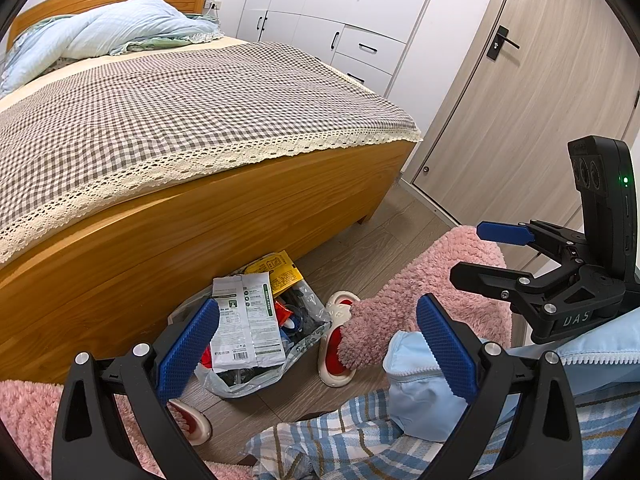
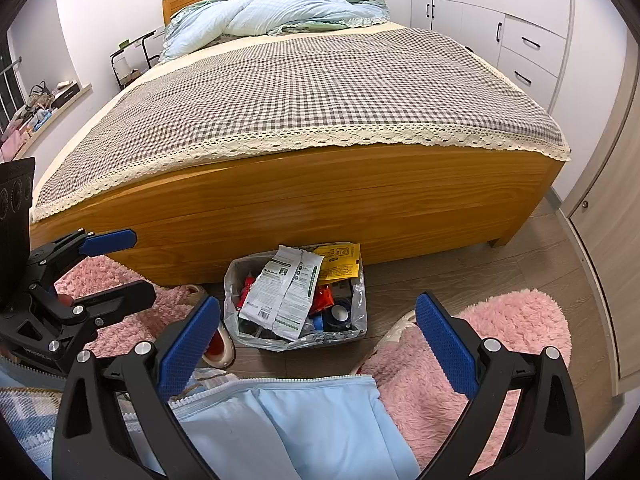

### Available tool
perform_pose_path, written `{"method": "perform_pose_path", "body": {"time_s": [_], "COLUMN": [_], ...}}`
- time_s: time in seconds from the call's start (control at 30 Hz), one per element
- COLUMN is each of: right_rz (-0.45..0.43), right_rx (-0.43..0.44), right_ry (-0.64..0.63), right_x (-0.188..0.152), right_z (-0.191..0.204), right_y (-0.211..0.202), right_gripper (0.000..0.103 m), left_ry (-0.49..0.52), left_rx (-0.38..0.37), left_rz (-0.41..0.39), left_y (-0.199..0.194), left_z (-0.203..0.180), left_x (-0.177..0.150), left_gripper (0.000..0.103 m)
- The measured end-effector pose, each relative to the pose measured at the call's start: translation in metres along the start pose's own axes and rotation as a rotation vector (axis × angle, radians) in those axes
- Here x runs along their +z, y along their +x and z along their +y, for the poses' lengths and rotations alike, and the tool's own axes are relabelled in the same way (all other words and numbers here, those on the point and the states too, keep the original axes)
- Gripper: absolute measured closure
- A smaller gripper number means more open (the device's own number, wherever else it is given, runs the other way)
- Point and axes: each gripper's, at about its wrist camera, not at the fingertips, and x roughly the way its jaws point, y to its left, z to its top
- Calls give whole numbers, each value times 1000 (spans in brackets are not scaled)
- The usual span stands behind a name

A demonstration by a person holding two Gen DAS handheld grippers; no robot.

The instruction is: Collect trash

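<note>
The wooden bed with the checked, lace-edged cover (image 2: 304, 120) fills my view. Against its footboard on the floor stands the clear plastic trash bag (image 2: 296, 300), full of wrappers, a white printed packet (image 2: 284, 292) on top. My left gripper (image 1: 318, 344) and right gripper (image 2: 318, 344) hang above it, jaws apart, empty. Collecting seems finished; next I'd judge pinching the bag's rim to lift.

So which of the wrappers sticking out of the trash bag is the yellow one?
The yellow packet at the bag's back corner, nearest the bed frame. The larger crumpled wrapper beside it is white with green print.
</note>
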Motion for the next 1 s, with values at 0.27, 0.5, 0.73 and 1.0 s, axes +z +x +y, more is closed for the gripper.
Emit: {"method": "perform_pose_path", "body": {"time_s": [0.27,0.5,0.73,1.0], "right_rz": [0,-1,-1,0], "right_rx": [1,1,4,5], "right_ry": [1,0,0,2], "right_x": [1,0,2,1], "right_z": [0,0,0,0], "right_y": [0,0,0,0], "right_gripper": [9,9,9,9], "left_ry": [0,1,-4,-7], "left_rx": [0,-1,-2,-4], "left_rz": [-1,-1,3,6], "left_y": [0,-1,0,0], "left_z": [0,0,0,0], "left_x": [0,0,0,1], "left_gripper": [8,8,8,8]}}
